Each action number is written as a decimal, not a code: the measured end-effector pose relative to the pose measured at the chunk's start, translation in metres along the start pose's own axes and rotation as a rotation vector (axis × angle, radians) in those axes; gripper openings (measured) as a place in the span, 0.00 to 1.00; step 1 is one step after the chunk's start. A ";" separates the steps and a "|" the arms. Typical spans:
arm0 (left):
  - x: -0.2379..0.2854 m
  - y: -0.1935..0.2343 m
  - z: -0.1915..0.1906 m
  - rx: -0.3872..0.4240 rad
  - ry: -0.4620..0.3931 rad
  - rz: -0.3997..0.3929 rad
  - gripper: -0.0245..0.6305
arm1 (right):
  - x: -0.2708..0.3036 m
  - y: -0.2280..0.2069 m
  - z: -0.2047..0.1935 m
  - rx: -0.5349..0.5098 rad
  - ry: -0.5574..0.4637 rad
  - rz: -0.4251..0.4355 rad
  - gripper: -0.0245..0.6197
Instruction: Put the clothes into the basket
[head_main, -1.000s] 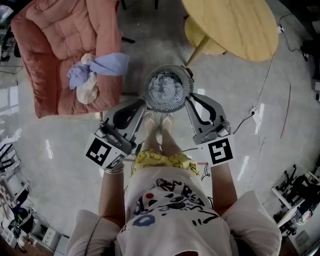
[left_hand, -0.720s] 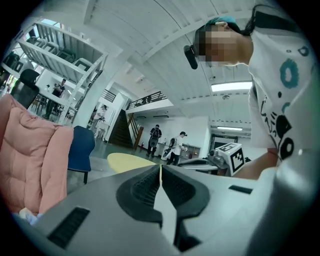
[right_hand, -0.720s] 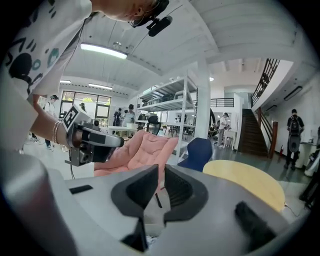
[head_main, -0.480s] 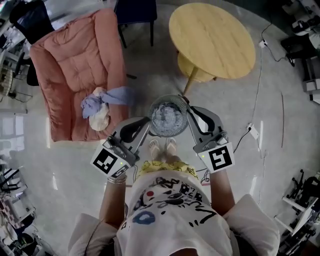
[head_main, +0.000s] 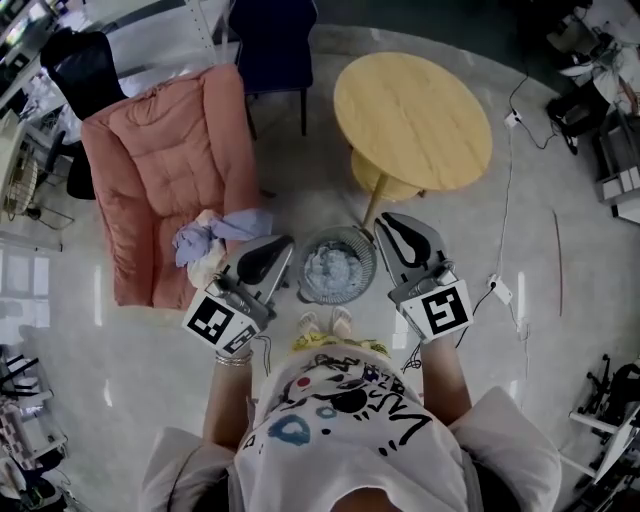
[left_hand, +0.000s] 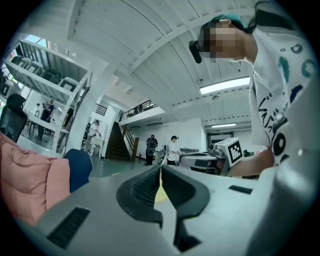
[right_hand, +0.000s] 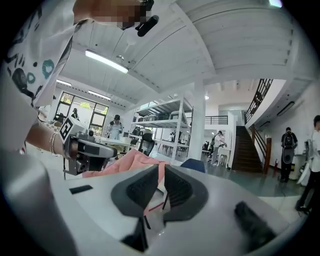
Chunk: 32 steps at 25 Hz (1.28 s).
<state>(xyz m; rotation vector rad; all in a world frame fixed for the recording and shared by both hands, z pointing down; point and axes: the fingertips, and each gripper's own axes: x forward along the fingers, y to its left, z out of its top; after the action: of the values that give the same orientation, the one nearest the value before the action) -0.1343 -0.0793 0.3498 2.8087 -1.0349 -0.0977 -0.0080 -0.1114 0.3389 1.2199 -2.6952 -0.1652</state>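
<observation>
Basket (head_main: 371, 258) on the floor, frame centre, holding a grey-blue bundle (head_main: 333, 268); left claw (head_main: 280, 248) and right claw (head_main: 390, 225) flank it, both closed and empty, probably ready for the clothes (head_main: 205, 243) lying on the pink armchair (head_main: 160, 170) at left.

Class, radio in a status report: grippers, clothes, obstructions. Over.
Left gripper, right gripper: jaws closed, empty, flanking round grey mesh basket. Grey-blue clothes inside; lavender and cream clothes on pink quilted armchair. Nothing in the way.
</observation>
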 end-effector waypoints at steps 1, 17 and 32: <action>0.001 0.004 0.007 0.010 -0.011 0.010 0.07 | -0.001 -0.004 0.005 -0.003 -0.005 -0.004 0.12; -0.008 0.045 0.090 0.164 -0.117 0.175 0.07 | -0.062 -0.075 0.062 0.009 -0.115 -0.146 0.12; -0.007 0.024 0.090 0.159 -0.110 0.185 0.07 | -0.088 -0.069 0.061 0.030 -0.108 -0.090 0.08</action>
<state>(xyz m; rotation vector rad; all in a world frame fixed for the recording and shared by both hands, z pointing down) -0.1652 -0.1028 0.2651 2.8560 -1.3803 -0.1567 0.0864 -0.0890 0.2572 1.3795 -2.7443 -0.2098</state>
